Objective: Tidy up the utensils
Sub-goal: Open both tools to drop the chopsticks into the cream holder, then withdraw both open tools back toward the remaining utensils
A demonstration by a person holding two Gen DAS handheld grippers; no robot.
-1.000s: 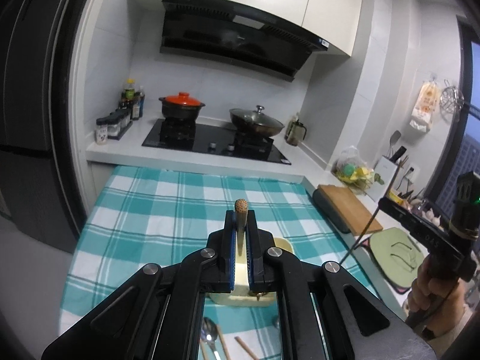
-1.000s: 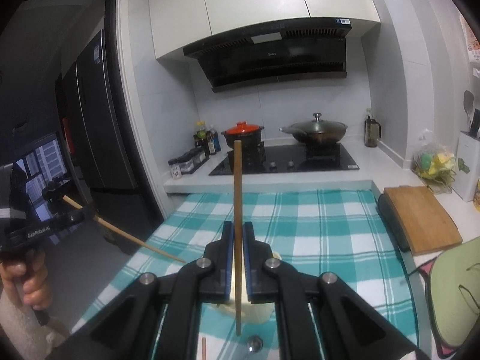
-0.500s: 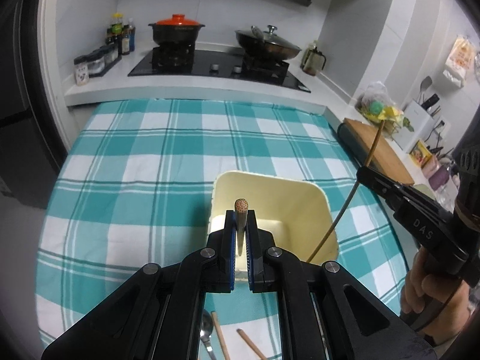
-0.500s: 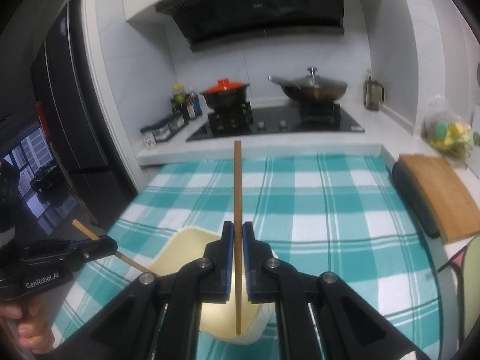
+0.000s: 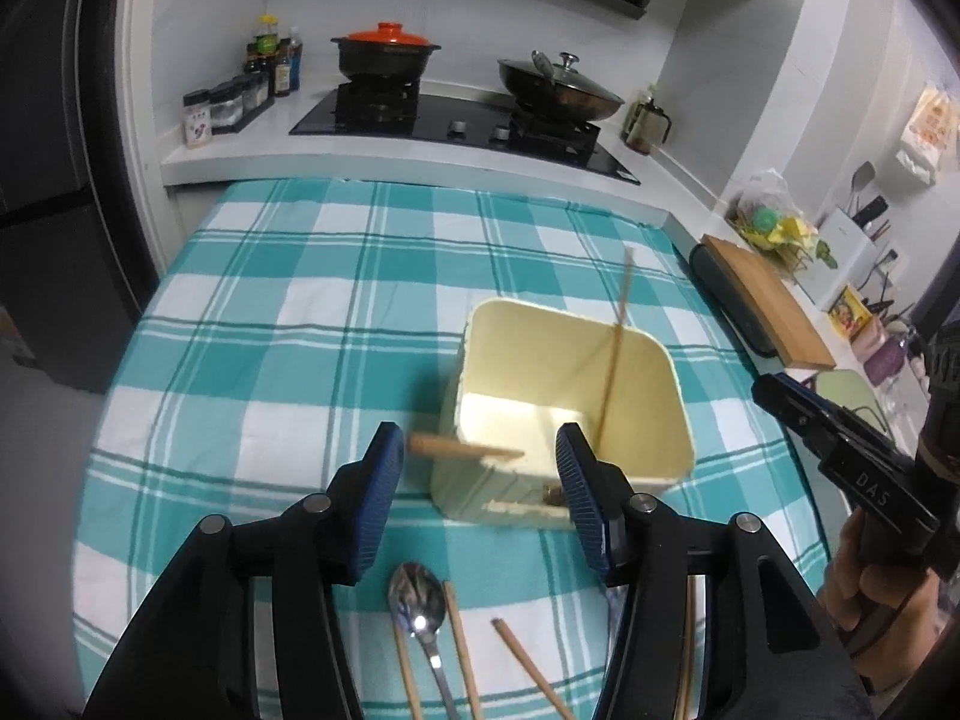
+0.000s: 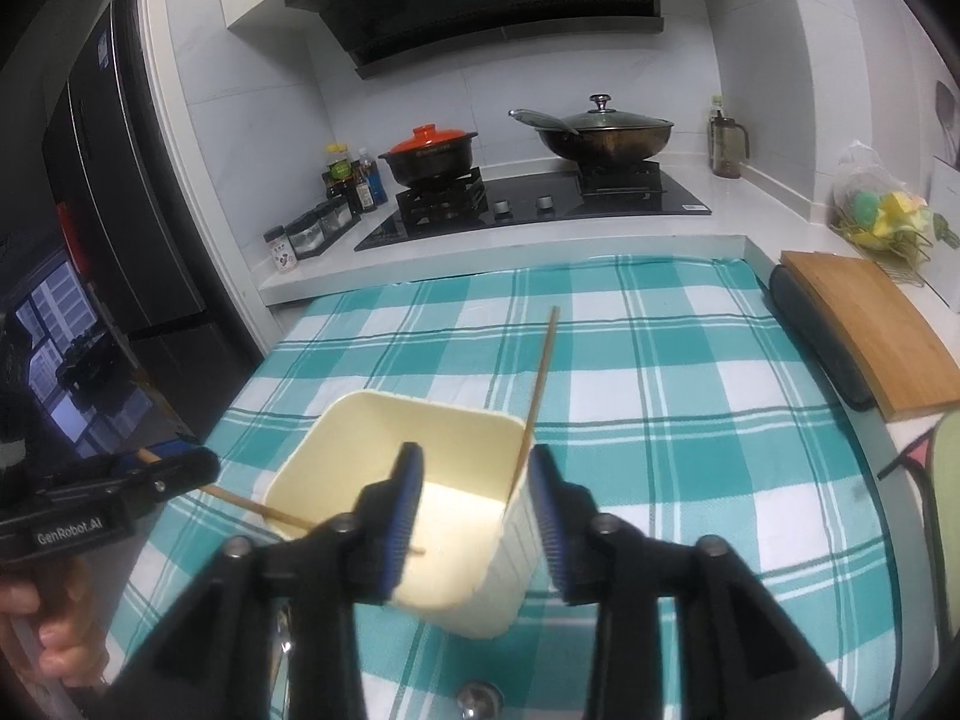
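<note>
Left wrist view
Left gripper (image 5: 474, 462): jaws stood wide apart, nothing clamped between the blue pads (image 5: 375, 498).
Container (image 5: 666, 360): cream, square-mouthed, upright on the checked tablecloth (image 5: 288, 312), just beyond the gripper's fingers.
First chopstick (image 5: 465, 450): lay nearly level between the pads, touching neither that I could see; tip over the container's near rim, slightly blurred.
Second chopstick (image 5: 612, 366): leaned inside the container against its far wall, upper end sticking out past the rim.
Spoon (image 5: 420, 606): metal, flat on the cloth on the near side of the container, under the gripper.
Loose chopsticks (image 5: 528, 666): several on the cloth beside the spoon, nearer than the container.
Right gripper (image 5: 774, 390): seen side-on to the right of the container; jaw gap not readable from here.

Right wrist view
Right gripper (image 6: 474, 510): jaws apart, empty, poised over the container (image 6: 336, 438) mouth.
Second chopstick (image 6: 537, 384): rested against the container's far right corner, clear of both pads.
First chopstick (image 6: 264, 507): slanted from the left gripper (image 6: 180, 468) across the container's left rim, tip inside.
Left gripper: left of the container; jaw gap could not be told from this angle.
Stove (image 6: 540, 204): behind the container on the counter, with two pots.
</note>
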